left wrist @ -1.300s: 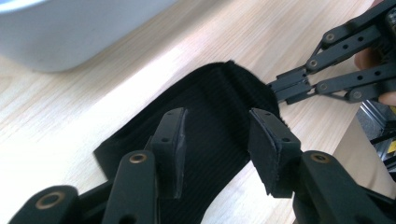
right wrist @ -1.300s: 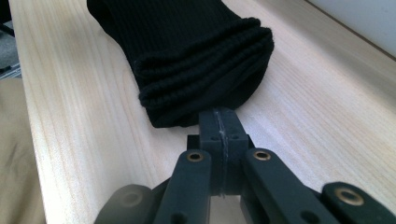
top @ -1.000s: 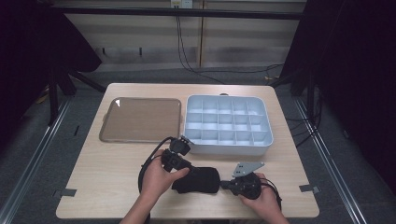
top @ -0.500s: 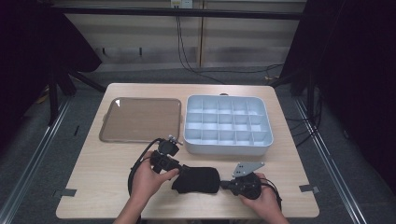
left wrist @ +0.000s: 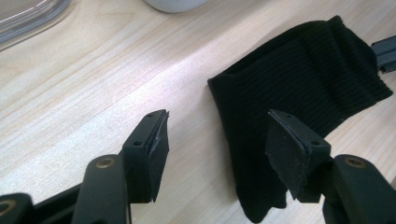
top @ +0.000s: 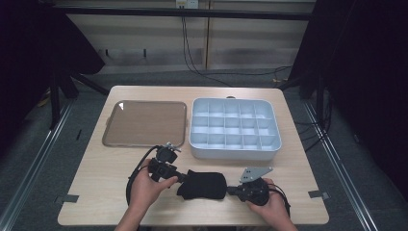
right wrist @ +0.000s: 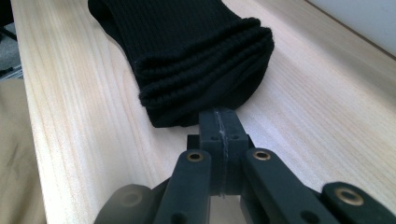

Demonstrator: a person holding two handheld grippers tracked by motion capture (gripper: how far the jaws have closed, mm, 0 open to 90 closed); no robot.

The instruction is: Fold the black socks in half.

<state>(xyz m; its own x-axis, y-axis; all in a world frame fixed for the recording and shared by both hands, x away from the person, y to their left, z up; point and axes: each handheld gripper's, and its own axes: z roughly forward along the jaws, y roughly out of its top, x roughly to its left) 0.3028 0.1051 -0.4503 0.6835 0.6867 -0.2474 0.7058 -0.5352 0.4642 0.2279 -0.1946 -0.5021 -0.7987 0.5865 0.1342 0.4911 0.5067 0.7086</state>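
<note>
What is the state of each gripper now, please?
Left gripper: open, jaws just opening, black sock not gripped.
Right gripper: shut, at the sock's edge; hold unclear.

On your table you have one black folded cloth [top: 202, 185], one flat tray [top: 144, 123], one compartmented bin [top: 234, 127], and two hand-held grippers: left gripper [top: 179, 176], right gripper [top: 232, 191].

— Any lettering, label or brand you can read here?

— None. The black folded cloth [left wrist: 299, 84] lying just ahead of the left claw [left wrist: 219, 149] shows plain ribbing and no tag.

— And on the claws themselves?

— Bare black pads and brass rivets, no marking. The right claw [right wrist: 219, 123] is the same.

— The tabletop [top: 288, 159]?

— Plain wood grain. The compartment box [top: 234, 149] and the tray [top: 144, 143] beyond the claws carry nothing legible either.
</note>
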